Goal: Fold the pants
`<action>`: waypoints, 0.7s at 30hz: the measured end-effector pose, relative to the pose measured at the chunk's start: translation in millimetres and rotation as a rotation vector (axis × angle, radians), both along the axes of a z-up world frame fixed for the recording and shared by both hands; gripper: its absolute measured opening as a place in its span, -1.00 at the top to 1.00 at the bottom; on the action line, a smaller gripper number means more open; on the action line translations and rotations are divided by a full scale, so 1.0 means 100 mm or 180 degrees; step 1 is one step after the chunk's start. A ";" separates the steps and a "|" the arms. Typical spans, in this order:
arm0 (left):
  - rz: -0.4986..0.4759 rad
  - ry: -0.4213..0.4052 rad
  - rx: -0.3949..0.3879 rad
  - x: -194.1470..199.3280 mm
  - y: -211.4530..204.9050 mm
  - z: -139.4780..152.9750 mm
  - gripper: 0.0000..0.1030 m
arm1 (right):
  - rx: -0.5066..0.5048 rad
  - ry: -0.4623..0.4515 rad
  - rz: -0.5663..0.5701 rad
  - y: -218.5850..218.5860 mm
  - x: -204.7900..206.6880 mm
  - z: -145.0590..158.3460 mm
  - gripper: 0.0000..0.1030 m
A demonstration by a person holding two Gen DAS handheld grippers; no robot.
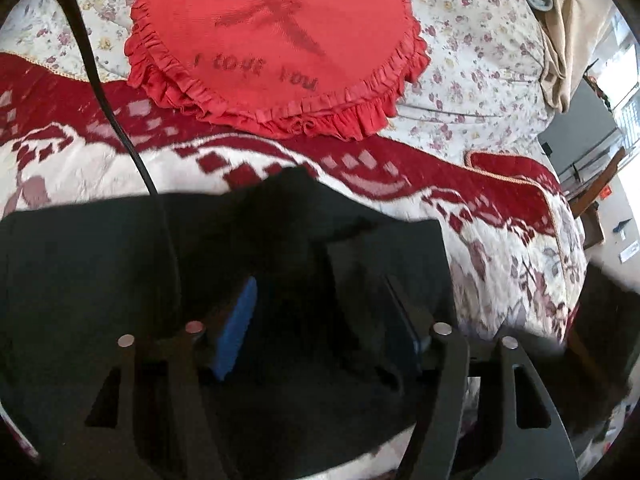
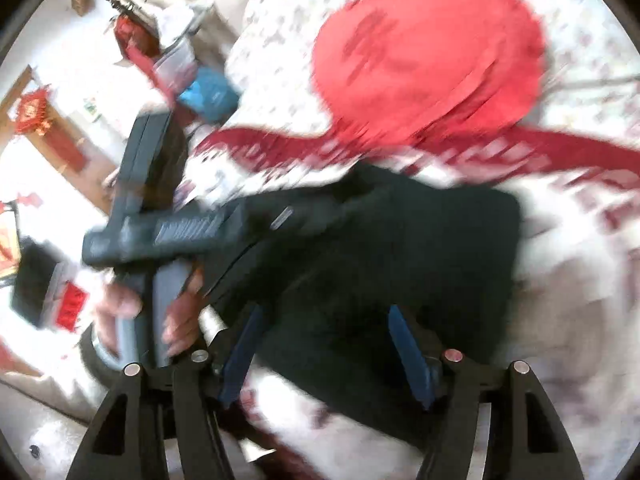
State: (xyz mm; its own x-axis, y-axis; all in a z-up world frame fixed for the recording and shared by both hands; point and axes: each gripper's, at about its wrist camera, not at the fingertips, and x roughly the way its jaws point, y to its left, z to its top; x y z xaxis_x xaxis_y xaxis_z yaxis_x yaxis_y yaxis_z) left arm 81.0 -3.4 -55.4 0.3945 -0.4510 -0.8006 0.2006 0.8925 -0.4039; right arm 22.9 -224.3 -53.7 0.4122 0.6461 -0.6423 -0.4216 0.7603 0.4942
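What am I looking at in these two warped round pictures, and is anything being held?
A person holds one hand tool in each hand, each with tongs and a wide-angle camera looking along them. The left tongs and the right tongs both stand open above dark pants lying on a red and white bedspread, pinching nothing. Beyond lies a round red cushion. The blurry right view also shows the person's hand around the other tool's handle.
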 end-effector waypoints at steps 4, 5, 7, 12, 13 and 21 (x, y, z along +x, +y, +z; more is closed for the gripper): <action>-0.0052 0.0105 -0.0044 -0.13 -0.10 -0.10 -0.33 | -0.0145 -0.0032 -0.0450 -0.30 0.17 0.03 -0.07; -0.0069 0.0138 -0.0023 -0.16 -0.14 -0.16 -0.33 | -0.0195 -0.0032 -0.0490 -0.34 0.22 0.01 0.02; -0.0054 0.0119 0.0056 -0.21 -0.23 -0.20 -0.33 | -0.0398 -0.0052 -0.0555 -0.26 0.36 -0.02 0.08; -0.0017 -0.0076 0.0195 -0.26 -0.42 -0.21 -0.33 | -0.0502 0.0087 -0.0542 -0.21 0.54 -0.21 0.11; -0.0004 -0.0088 0.0221 -0.27 -0.44 -0.22 -0.14 | -0.0500 0.0101 -0.0549 -0.22 0.52 -0.23 0.11; 0.0019 -0.0036 0.0202 -0.30 -0.36 -0.12 0.68 | -0.0491 -0.0061 -0.0483 -0.14 0.38 -0.04 0.11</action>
